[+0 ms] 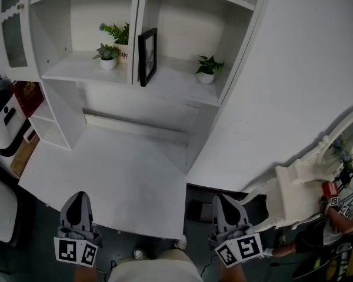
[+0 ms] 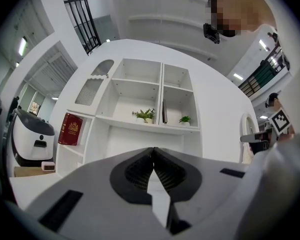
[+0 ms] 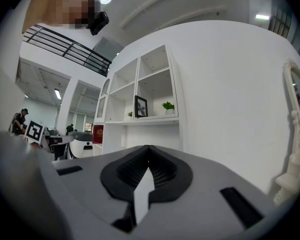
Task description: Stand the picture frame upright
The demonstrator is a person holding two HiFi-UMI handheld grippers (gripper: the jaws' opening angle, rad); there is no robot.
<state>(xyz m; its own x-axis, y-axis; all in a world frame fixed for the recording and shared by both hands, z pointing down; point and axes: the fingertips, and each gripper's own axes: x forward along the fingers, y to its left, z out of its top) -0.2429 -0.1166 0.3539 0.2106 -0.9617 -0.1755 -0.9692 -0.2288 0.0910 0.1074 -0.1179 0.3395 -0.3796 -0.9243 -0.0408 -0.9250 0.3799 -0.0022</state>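
The black picture frame [image 1: 147, 56] stands upright on the white shelf [image 1: 176, 87], leaning by the divider between two compartments. The left gripper view shows the picture frame [image 2: 164, 111] edge-on; in the right gripper view the picture frame [image 3: 141, 106] shows its face. My left gripper [image 1: 76, 201] hangs low at the desk's near edge, shut and empty. My right gripper [image 1: 225, 206] is level with it at the desk's near right corner, also shut with nothing held. Both are far from the frame.
Small potted plants [image 1: 107, 56] sit left of the frame, and another plant [image 1: 206, 69] sits to its right. A red book [image 1: 27, 96] stands in a side cubby. A white desk top [image 1: 123, 175] lies below the shelf. A white ornate mirror stand [image 1: 317, 163] is at right.
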